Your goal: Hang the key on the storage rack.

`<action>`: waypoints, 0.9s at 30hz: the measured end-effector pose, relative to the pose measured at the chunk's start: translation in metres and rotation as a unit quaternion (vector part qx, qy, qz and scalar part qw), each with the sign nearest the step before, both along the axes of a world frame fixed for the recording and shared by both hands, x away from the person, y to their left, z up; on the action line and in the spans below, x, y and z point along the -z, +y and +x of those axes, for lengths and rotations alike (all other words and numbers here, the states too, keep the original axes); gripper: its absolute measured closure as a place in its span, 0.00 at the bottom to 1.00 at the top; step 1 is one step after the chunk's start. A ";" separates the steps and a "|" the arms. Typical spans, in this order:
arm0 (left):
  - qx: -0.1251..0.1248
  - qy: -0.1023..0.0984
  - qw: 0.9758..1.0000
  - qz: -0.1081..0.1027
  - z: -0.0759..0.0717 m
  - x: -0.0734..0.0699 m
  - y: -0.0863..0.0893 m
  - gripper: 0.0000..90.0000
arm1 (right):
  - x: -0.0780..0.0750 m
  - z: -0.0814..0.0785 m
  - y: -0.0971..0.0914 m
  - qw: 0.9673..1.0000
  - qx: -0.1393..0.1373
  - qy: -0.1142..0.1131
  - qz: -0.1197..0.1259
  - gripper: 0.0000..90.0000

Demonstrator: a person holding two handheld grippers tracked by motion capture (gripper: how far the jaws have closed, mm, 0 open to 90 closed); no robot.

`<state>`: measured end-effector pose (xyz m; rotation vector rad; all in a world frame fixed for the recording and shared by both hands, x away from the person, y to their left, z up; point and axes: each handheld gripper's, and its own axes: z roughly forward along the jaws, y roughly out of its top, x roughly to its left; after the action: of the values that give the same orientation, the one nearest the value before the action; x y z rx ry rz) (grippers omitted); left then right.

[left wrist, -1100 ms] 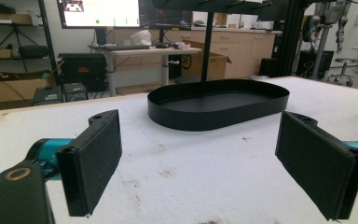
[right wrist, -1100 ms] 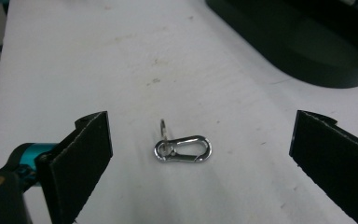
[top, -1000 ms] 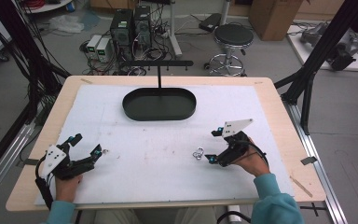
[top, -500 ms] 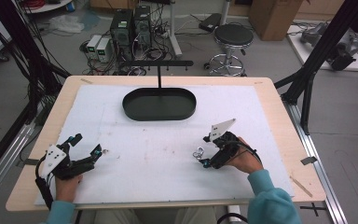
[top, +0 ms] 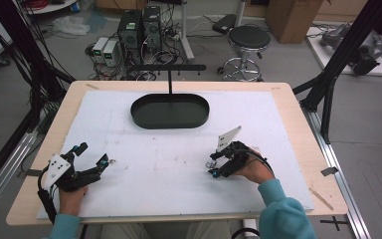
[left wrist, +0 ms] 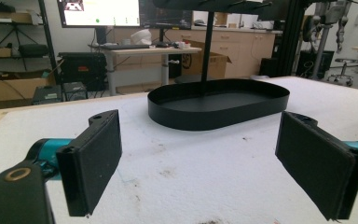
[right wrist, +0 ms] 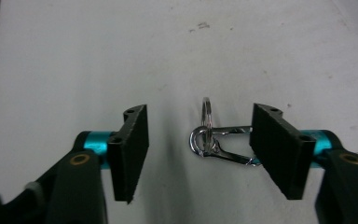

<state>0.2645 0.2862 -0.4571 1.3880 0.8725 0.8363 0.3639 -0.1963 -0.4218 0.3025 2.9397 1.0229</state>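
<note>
- Broadly, a white mat (top: 179, 149) covers the wooden table (top: 298, 107), and a black oval tray (top: 170, 111) with an upright post sits toward its far side.
- Near the front left, the left gripper (top: 95, 158) rests on the mat, its jaws wide apart with nothing between them.
- At the front right, the right gripper (right wrist: 199, 147) points down at the mat; its jaws have just been closing and stand partly apart.
- Between those jaws lies a silver carabiner clip (right wrist: 219, 144) with a key ring (right wrist: 206, 112), its end against the right-hand pad, clear of the other pad.
</note>
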 end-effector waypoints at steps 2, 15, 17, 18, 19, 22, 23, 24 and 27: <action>0.000 0.000 1.000 0.000 0.000 0.000 0.000 0.17 | 0.000 0.000 0.000 1.000 -0.002 0.000 -0.004 0.50; 0.000 0.001 1.000 -0.001 0.000 0.000 0.000 0.17 | -0.001 0.002 0.000 1.000 -0.013 -0.007 -0.015 0.80; 0.000 0.000 1.000 0.000 0.000 0.000 0.000 0.17 | 0.000 0.002 0.001 1.000 -0.013 -0.011 -0.019 0.83; 0.000 0.000 1.000 -0.001 0.000 0.000 0.000 0.17 | 0.000 0.002 0.001 1.000 -0.013 -0.010 -0.020 0.83; 0.000 0.000 1.000 -0.001 0.000 0.000 0.000 0.17 | 0.000 0.002 0.001 1.000 -0.013 -0.010 -0.020 0.83; 0.000 0.001 1.000 0.000 0.000 0.000 0.001 0.17 | -0.001 0.002 0.000 1.000 -0.012 -0.009 -0.017 0.83; 0.000 0.001 1.000 -0.001 0.000 0.000 0.000 0.17 | -0.002 0.002 0.000 1.000 -0.010 -0.010 -0.017 0.85; -0.001 0.001 1.000 0.000 0.000 0.000 0.000 0.17 | -0.002 0.002 0.000 1.000 -0.010 -0.010 -0.017 0.85; -0.001 0.001 1.000 -0.001 0.000 0.000 0.000 0.17 | -0.002 0.002 0.000 1.000 -0.012 -0.013 -0.018 0.88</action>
<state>0.2646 0.2867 -0.4571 1.3871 0.8767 0.8358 0.3658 -0.1967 -0.4200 0.2524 2.9428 0.9664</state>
